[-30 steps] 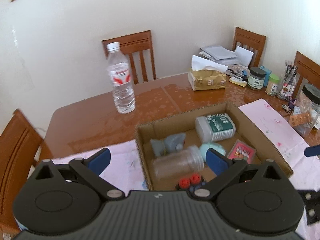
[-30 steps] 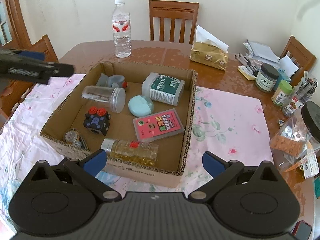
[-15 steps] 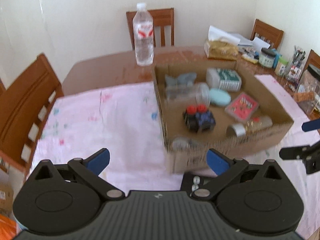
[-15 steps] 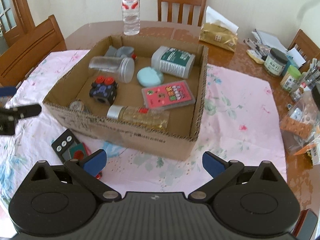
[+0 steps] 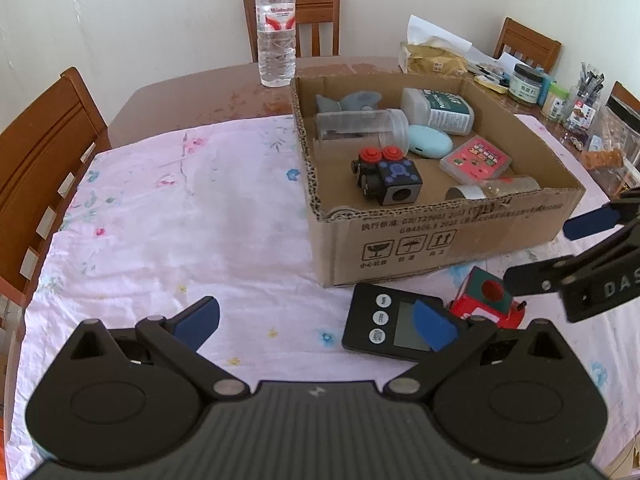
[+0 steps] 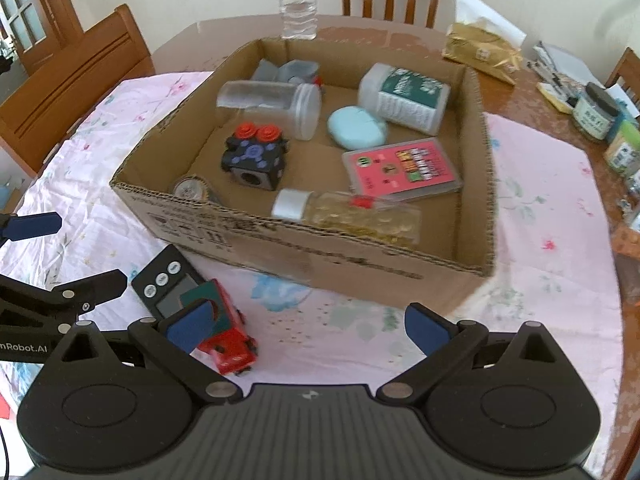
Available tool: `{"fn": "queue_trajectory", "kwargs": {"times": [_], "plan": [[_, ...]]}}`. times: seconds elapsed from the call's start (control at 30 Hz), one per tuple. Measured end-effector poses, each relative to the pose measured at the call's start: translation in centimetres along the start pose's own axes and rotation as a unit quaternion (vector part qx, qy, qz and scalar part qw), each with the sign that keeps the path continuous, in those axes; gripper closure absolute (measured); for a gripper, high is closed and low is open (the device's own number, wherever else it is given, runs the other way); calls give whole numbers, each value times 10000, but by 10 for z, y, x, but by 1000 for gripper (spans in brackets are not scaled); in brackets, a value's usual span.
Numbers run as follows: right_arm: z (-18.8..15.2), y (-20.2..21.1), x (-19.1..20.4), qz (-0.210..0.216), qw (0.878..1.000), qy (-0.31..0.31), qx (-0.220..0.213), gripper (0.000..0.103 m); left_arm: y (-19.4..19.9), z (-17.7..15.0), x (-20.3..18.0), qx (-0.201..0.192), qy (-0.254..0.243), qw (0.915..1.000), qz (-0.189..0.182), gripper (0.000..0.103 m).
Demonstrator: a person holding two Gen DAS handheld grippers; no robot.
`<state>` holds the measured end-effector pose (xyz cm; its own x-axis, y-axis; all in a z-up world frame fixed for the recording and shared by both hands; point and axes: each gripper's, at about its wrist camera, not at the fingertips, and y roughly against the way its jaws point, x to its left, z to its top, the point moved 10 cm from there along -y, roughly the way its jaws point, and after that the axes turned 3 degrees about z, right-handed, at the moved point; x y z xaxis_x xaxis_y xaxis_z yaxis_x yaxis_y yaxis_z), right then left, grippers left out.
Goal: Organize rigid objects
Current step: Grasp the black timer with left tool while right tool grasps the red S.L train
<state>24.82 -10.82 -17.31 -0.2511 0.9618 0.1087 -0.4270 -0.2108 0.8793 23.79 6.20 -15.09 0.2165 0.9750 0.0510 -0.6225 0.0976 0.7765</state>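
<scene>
The left gripper [image 5: 316, 322] hovered with its jaws spread wide and nothing between them, above the pink flowered cloth [image 5: 168, 216] that covered the near part of the brown wooden counter [image 5: 192, 92]. The right gripper [image 6: 308, 324] also had its jaws wide apart and empty.

Taking the open brown cardboard box [image 5: 440, 236] as the landmark: just in front of its near wall lay a flat black digital timer with round buttons [image 5: 390, 326], and touching the timer's side was a small red and green toy block with a round hole [image 5: 486, 300] — both outside the box, on the cloth. In the right wrist view the right gripper's left fingertip [image 6: 192, 326] overlapped the red toy.

Inside the box, near its front wall, sat a black cube toy with red knobs [image 5: 386, 178] and a clear bottle of yellow capsules lying on its side [image 6: 352, 214]. A pink flat card case [image 5: 476, 160] lay behind the bottle. Toward the middle were a pale blue oval case [image 5: 430, 142] and a clear plastic jar on its side [image 5: 362, 128]; at the back lay a white bottle with a green label [image 5: 438, 110] and some grey plastic pieces [image 5: 346, 100].

Behind the box's far left corner stood an upright clear water bottle with a red label [image 5: 277, 28] — on bare counter, with wooden chairs [image 5: 44, 140] around.
</scene>
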Motion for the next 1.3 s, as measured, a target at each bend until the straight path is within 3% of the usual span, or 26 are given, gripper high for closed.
{"fn": "queue_trajectory", "kwargs": {"times": [0.4,0.7,0.83,1.03,1.3], "plan": [[1,-11,-17,-136,9993,-353,72,0,-6,2,5,43,10,10000,-66,1],[-10,-2,-63,-697,9954,-647,136,0,-10,7,-6,28,-89,9997,-209,1],[-13,5,-65,-555,9958,-721,82,0,-13,6,-12,65,-160,9995,-269,1],[-21,-3,-26,79,9997,-143,189,0,-16,0,-20,158,-237,9991,-328,1],[-43,-10,-6,-68,9938,977,519,0,-12,-7,-17,209,-165,9991,-340,1]]}}
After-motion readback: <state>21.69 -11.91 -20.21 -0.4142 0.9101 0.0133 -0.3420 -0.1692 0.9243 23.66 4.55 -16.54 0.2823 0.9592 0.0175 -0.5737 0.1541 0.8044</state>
